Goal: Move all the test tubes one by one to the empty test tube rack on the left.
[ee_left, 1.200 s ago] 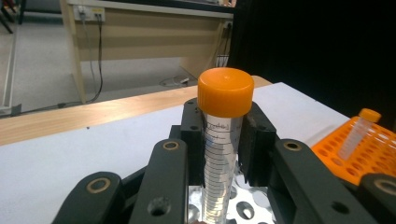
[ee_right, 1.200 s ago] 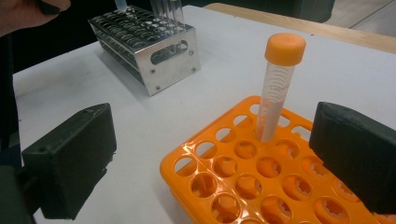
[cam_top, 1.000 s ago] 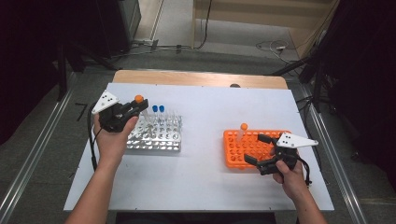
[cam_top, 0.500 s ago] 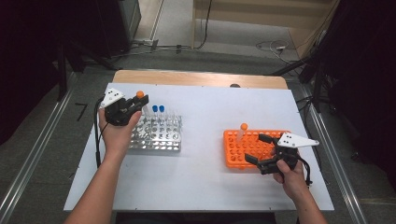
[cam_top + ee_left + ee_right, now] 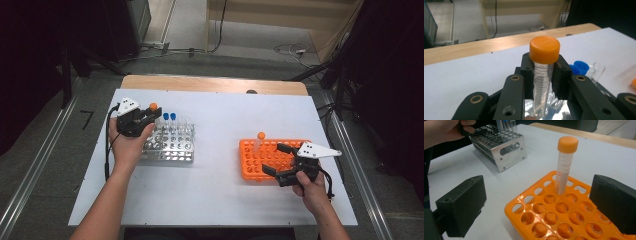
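Our left gripper [image 5: 544,82] clamps a clear, ribbed plastic tube [image 5: 541,85] upright between its jaws, smooth orange cap [image 5: 544,49] topmost. Our right gripper [image 5: 536,205] gapes over the orange rack [image 5: 554,220].

A lab: tube racks [image 5: 170,142] and capped tubes [image 5: 566,165] on a white table [image 5: 215,185], cables on the floor.

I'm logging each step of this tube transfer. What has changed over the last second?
The left gripper, shut on the orange-capped clear plastic tube, has shifted slightly toward the table's far left and lower, over the silver metal rack. The open right gripper has stayed over the orange plastic rack, and its one standing tube is unmoved.
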`<state>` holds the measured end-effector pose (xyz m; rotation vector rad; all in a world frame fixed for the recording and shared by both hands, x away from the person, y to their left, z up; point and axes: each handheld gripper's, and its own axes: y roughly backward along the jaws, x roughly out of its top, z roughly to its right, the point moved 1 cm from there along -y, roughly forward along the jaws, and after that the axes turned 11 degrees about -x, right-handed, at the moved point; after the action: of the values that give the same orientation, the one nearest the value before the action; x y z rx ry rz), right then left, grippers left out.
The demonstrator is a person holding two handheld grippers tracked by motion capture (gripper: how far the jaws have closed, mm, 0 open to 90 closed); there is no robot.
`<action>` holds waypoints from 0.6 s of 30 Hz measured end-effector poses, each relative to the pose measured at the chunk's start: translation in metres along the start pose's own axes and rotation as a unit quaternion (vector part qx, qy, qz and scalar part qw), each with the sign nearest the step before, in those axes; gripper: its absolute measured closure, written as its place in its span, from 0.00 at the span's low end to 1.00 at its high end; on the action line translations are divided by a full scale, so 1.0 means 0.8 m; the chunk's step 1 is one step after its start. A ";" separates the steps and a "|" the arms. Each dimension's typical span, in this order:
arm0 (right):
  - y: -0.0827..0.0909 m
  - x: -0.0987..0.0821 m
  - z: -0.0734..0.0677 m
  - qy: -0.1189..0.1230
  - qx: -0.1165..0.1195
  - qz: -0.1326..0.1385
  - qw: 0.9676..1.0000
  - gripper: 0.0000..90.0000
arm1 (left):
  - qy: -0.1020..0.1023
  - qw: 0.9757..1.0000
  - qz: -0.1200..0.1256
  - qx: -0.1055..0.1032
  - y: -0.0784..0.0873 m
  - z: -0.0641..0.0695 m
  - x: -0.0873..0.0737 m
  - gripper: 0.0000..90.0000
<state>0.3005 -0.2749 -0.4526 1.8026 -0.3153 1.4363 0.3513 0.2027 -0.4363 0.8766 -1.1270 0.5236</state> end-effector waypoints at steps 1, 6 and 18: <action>0.000 0.000 0.000 0.001 -0.001 0.000 1.000 0.00 | -0.003 1.000 -0.005 0.002 0.000 0.001 -0.001 0.82; 0.000 -0.001 0.001 0.000 -0.002 -0.002 1.000 0.00 | -0.001 1.000 -0.017 0.003 -0.001 0.001 -0.005 0.82; -0.002 -0.002 0.002 -0.001 -0.006 -0.004 1.000 0.00 | 0.008 0.998 -0.056 -0.004 -0.005 0.001 -0.009 0.81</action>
<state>0.3020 -0.2751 -0.4545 1.7936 -0.3167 1.4243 0.3513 0.2004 -0.4444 0.9211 -1.0581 0.4327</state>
